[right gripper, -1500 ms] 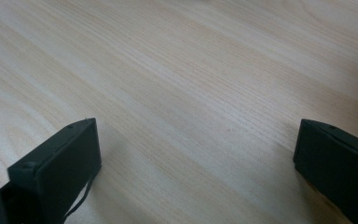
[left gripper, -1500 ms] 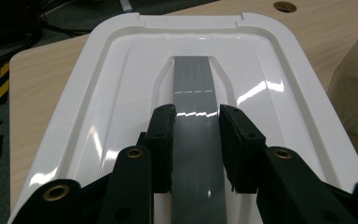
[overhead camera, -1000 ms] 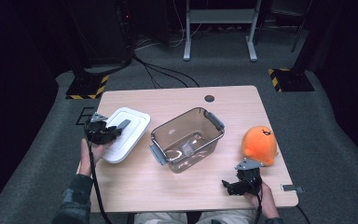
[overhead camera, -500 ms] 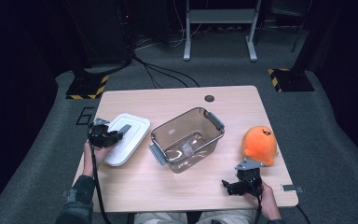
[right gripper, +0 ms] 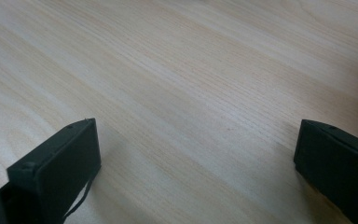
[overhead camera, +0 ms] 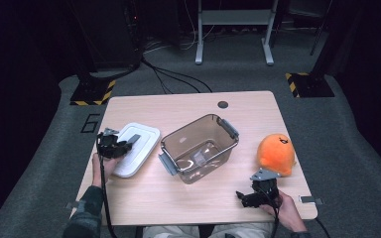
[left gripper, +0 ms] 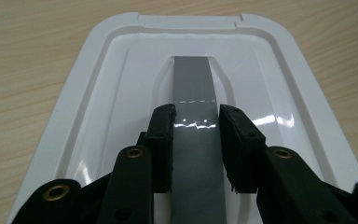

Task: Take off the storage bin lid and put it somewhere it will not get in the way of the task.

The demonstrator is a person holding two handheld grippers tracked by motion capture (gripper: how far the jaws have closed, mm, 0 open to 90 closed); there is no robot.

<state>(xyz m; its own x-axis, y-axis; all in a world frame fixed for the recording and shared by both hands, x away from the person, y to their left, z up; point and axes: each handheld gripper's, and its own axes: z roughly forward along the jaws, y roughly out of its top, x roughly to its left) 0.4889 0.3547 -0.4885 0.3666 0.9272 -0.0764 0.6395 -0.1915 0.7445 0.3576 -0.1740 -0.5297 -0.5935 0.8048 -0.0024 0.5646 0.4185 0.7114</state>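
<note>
Nearest the person, at the table's front right, the right gripper (overhead camera: 248,197) rests low over bare wood, its two black jaws standing wide apart with nothing between them; the right gripper view shows only pale wood grain of the light wooden table (right gripper: 205,84) in the gap. On the left side, the left gripper (overhead camera: 124,147) sits on the near end of the flat white rectangular plastic lid (overhead camera: 140,148), which lies on the table near its left edge. In the left gripper view, that lid (left gripper: 121,93) spreads out beneath and ahead of the jaws, and the grey raised handle strip (left gripper: 195,93) running down its middle passes straight between the two black pads (left gripper: 161,135), which are clamped against its sides. Just to the right of the lid, apart from it, stands the clear brownish plastic storage box (overhead camera: 201,148) with grey latches at its ends, open-topped and turned at an angle to the table edges. Further right, near the right edge and just behind the right gripper, sits the round orange plush toy (overhead camera: 276,153).
</note>
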